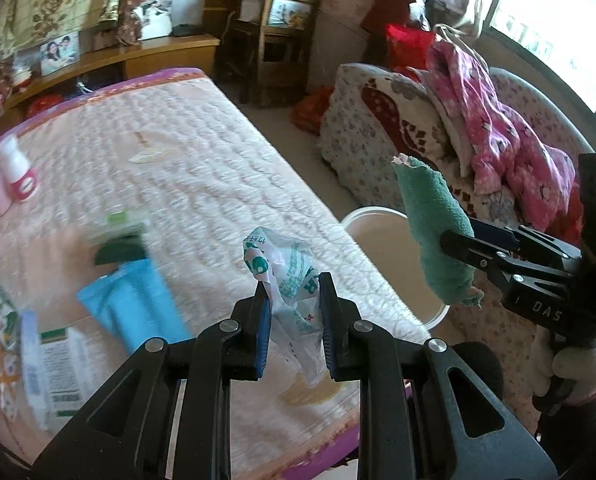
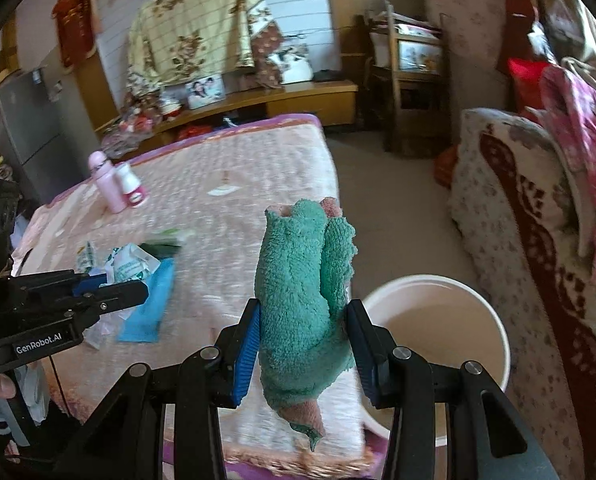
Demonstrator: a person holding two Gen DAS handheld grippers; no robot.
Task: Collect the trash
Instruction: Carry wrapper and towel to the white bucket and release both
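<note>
My left gripper point(image 1: 292, 300) is shut on a crumpled white plastic wrapper with green print point(image 1: 288, 276), held above the pink quilted bed point(image 1: 186, 168). My right gripper point(image 2: 303, 320) is shut on a bunched green fleecy cloth point(image 2: 298, 280) that sticks up between its pads. That cloth point(image 1: 433, 236) and the right gripper point(image 1: 463, 250) also show at the right of the left wrist view. A cream bucket point(image 2: 437, 320) stands on the floor beside the bed's corner, just right of the right gripper. The left gripper point(image 2: 110, 284) with its wrapper point(image 2: 128, 266) shows at the left of the right wrist view.
On the bed lie a blue packet point(image 1: 138, 304), a green-topped box point(image 1: 122, 228), printed cartons point(image 1: 62, 372) and two pink-white bottles point(image 2: 118, 184). A patterned sofa point(image 2: 517, 208) with pink clothing point(image 1: 497, 128) stands right of the bucket point(image 1: 393, 256). A wooden chair point(image 2: 405, 76) stands beyond.
</note>
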